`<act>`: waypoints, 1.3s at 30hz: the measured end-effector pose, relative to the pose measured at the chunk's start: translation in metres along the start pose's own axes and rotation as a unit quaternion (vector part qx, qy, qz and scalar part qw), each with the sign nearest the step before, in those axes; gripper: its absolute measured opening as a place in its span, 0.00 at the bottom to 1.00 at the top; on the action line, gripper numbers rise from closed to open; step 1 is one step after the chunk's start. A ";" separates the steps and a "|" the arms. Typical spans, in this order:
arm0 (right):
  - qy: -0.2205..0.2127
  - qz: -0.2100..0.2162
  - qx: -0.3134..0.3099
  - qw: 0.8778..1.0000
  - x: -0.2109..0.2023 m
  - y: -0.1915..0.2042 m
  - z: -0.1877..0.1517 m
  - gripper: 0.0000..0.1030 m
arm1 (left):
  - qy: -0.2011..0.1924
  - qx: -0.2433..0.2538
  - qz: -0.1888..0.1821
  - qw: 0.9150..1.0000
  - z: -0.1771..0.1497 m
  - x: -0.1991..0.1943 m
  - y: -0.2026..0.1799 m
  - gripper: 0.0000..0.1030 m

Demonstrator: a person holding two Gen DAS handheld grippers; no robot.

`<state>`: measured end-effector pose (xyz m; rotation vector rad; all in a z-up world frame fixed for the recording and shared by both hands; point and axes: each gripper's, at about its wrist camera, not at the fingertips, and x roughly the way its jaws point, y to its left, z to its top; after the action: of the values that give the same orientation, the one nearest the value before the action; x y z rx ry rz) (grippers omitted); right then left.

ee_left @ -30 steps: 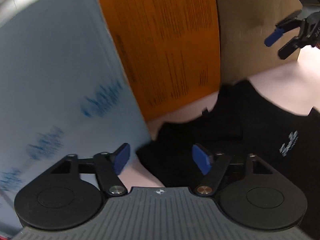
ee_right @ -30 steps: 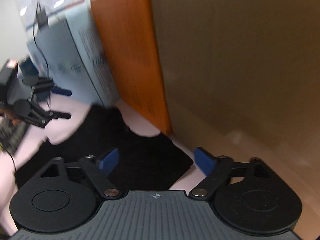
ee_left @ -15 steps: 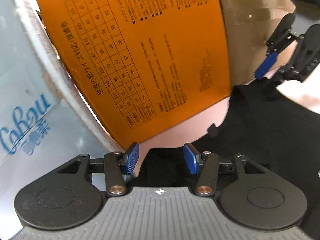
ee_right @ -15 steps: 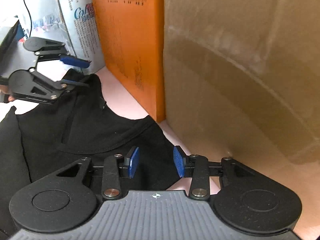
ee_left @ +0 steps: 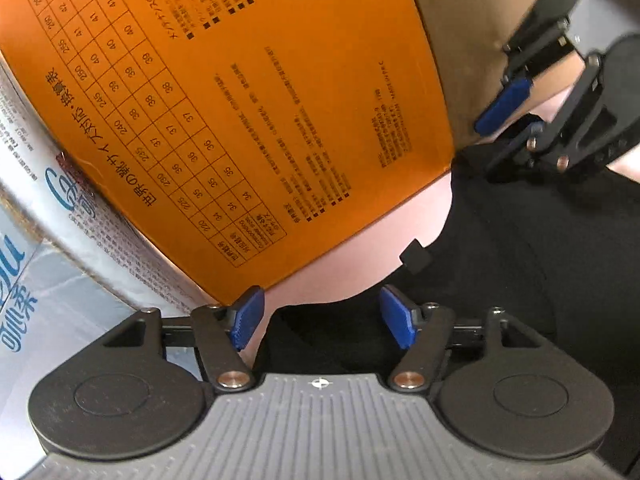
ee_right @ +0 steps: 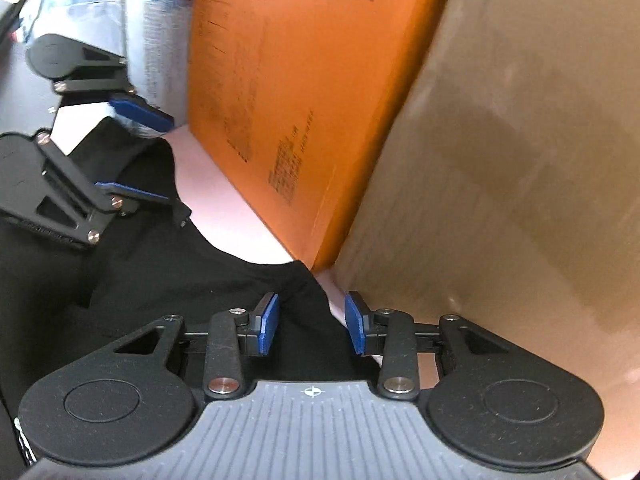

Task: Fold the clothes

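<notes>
Black shirt (ee_left: 500, 264): flat on my pink table (ee_left: 352, 264), against the orange box (ee_left: 248, 112) and brown carton (ee_right: 500, 140). My left claw (ee_left: 322, 318): fingers apart, straddling one shirt corner. My right claw (ee_right: 312, 322): fingers apart, straddling the other corner.

1. A pale pink surface (ee_left: 352, 264) carries everything.
2. A black garment (ee_left: 520, 264) lies spread flat on it.
3. Three boxes stand at its far edge — an orange box (ee_left: 248, 100), a brown cardboard box (ee_right: 500, 160), a pale blue printed carton (ee_left: 48, 288).
</notes>
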<state>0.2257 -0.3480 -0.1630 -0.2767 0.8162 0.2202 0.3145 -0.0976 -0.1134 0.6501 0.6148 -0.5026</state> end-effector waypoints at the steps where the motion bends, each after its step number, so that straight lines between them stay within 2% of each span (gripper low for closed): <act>1: -0.002 0.007 0.012 1.000 0.002 -0.002 0.000 0.32 | 0.004 -0.004 -0.001 1.000 0.002 0.001 0.000 0.62; 4: -0.005 0.044 0.047 0.998 0.006 -0.012 0.000 0.31 | 0.024 -0.021 -0.011 0.999 0.008 0.004 0.001 0.63; 7: 0.009 0.085 0.072 0.994 0.007 -0.027 0.001 0.30 | 0.039 -0.032 -0.042 0.998 0.013 0.006 0.006 0.65; 8: 0.016 0.089 0.073 0.993 0.008 -0.030 0.003 0.23 | 0.039 -0.030 -0.048 0.998 0.013 0.007 0.007 0.61; 9: 0.021 0.089 0.079 0.993 0.008 -0.033 0.005 0.05 | 0.039 -0.034 -0.056 0.997 0.013 0.006 0.009 0.52; 10: 0.023 0.090 0.083 0.992 0.007 -0.037 0.006 0.03 | 0.039 -0.038 -0.065 0.996 0.014 0.006 0.010 0.17; 11: 0.019 0.089 0.082 0.992 0.002 -0.038 0.006 0.03 | 0.039 -0.042 -0.073 0.996 0.014 0.005 0.012 0.00; 13: 0.008 0.085 0.075 0.994 -0.009 -0.036 0.006 0.03 | 0.035 -0.042 -0.084 0.995 0.014 0.002 0.013 0.00; 15: -0.004 0.080 0.067 0.994 -0.022 -0.031 0.005 0.03 | 0.019 -0.025 -0.076 0.997 0.012 -0.009 0.009 0.00; 21: -0.056 0.062 0.037 0.996 -0.102 -0.003 -0.006 0.03 | -0.032 -0.034 -0.053 0.998 0.001 -0.075 0.005 0.00; 25: -0.085 0.041 0.004 0.996 -0.160 0.034 -0.026 0.03 | -0.060 -0.026 -0.043 0.997 -0.021 -0.138 -0.001 0.00; 30: -0.098 0.006 -0.050 0.994 -0.225 0.101 -0.074 0.03 | -0.067 -0.043 -0.053 0.995 -0.050 -0.195 -0.018 0.03; 31: -0.096 0.005 -0.057 0.994 -0.235 0.116 -0.086 0.04 | -0.064 -0.048 -0.054 0.995 -0.058 -0.205 -0.028 0.06; 33: -0.057 0.041 -0.032 0.997 -0.240 0.133 -0.117 0.06 | -0.058 -0.056 -0.057 0.995 -0.075 -0.220 -0.045 0.20; 35: -0.010 0.072 -0.001 0.997 -0.237 0.144 -0.146 0.13 | -0.047 -0.056 -0.063 0.995 -0.091 -0.239 -0.055 0.40; 37: 0.013 0.084 0.041 0.996 -0.235 0.145 -0.163 0.13 | -0.035 -0.042 -0.069 0.996 -0.097 -0.238 -0.060 0.41; 39: -0.011 0.088 0.078 0.993 -0.241 0.139 -0.161 0.17 | -0.024 -0.034 -0.071 0.997 -0.098 -0.234 -0.063 0.41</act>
<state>-0.0860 -0.2908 -0.1111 -0.0544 0.8322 0.3221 0.0743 -0.0190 -0.0458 0.5302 0.6321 -0.6255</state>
